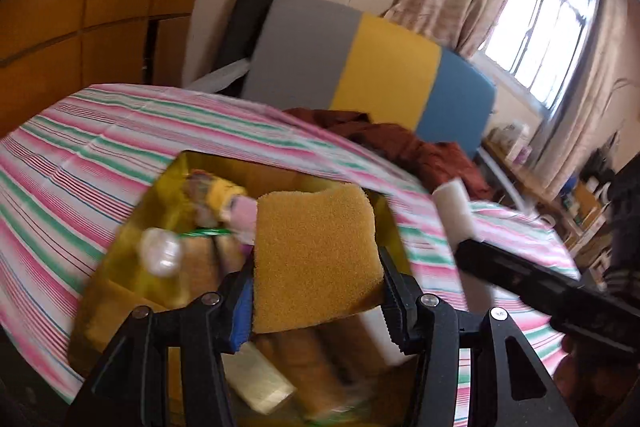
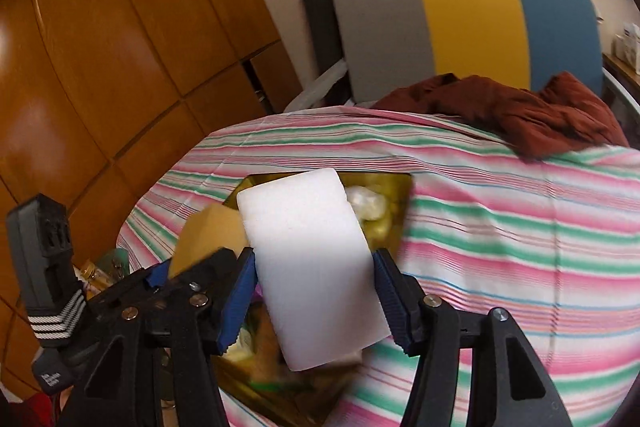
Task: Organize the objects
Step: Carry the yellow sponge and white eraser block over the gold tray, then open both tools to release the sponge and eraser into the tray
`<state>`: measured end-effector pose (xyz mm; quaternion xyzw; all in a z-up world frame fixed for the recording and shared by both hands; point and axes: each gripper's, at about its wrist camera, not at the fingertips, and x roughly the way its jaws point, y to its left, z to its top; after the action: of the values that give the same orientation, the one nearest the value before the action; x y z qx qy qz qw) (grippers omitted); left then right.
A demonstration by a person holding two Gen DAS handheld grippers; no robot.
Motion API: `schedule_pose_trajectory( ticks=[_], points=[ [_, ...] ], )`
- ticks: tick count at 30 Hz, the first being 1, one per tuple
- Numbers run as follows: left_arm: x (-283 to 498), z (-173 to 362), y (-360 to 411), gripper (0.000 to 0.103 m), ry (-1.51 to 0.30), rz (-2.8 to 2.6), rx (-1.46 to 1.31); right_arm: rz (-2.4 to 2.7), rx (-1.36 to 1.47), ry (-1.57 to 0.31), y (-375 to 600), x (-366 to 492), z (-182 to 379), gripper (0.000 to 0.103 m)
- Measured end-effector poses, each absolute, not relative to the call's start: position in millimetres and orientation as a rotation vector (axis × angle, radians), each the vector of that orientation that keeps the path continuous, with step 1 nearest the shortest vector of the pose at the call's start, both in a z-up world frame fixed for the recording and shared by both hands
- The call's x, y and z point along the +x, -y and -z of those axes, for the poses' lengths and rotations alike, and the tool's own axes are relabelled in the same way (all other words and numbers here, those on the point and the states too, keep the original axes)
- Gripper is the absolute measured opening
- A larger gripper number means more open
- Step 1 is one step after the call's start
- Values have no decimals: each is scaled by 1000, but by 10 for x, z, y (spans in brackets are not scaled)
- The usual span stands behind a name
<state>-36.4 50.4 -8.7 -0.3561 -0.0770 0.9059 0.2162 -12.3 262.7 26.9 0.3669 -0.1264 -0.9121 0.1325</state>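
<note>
Two tools are loaded: my left tool clenches a yellow porous sponge block, my right tool grips a white foam block; both hang directly above the translucent yellow plastic bin on the striped bedcover, long axes pointing away from me.

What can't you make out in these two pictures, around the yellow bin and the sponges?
- Left wrist view: most contents of the yellow bin are motion-blurred, and the yellow sponge held in the left tongs covers the middle.
- Right wrist view: the white sponge in the right tongs hides most of the bin.
- Both views: shelf items near the window are too small or cut off.
</note>
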Motion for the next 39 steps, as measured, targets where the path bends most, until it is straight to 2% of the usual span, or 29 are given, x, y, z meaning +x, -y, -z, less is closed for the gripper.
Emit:
schedule_pose_trajectory(
  ticks=[5, 12, 15, 16, 17, 18, 23, 26, 33, 39],
  points=[
    [-715, 271, -380, 54, 177, -2524, -1083, 2637, 1121, 355, -2343, -424, -212, 60],
    [-1074, 516, -363, 55, 91, -2526, -1230, 2582, 1221, 623, -2319, -794, 75, 64],
    [-1101, 539, -338, 74, 122, -2529, -1260, 2563, 1236, 693, -2357, -849, 134, 70],
    [-1088, 530, -313, 85, 143, -2537, -1263, 2562, 1223, 695, -2367, -854, 127, 72],
    [-1068, 518, -294, 92, 158, -2544, -1258, 2572, 1210, 688, -2374, -828, 113, 75],
    [-1043, 504, -272, 93, 170, -2547, -1246, 2588, 1196, 673, -2379, -797, 98, 79],
    [-913, 464, -165, 101, 240, -2575, -1313, 2591, 1149, 636, -2408, -606, 11, 80],
    [-778, 396, -84, 103, 286, -2605, -1313, 2669, 1126, 506, -2355, -406, -69, 80],
    [-423, 130, -55, 103, 97, -2739, -1283, 2857, 1180, 172, -2226, -56, -153, 80],
    [-198, -82, -3, 103, 10, -2785, -1252, 2865, 1212, 123, -2168, 92, -225, 80]
  ],
)
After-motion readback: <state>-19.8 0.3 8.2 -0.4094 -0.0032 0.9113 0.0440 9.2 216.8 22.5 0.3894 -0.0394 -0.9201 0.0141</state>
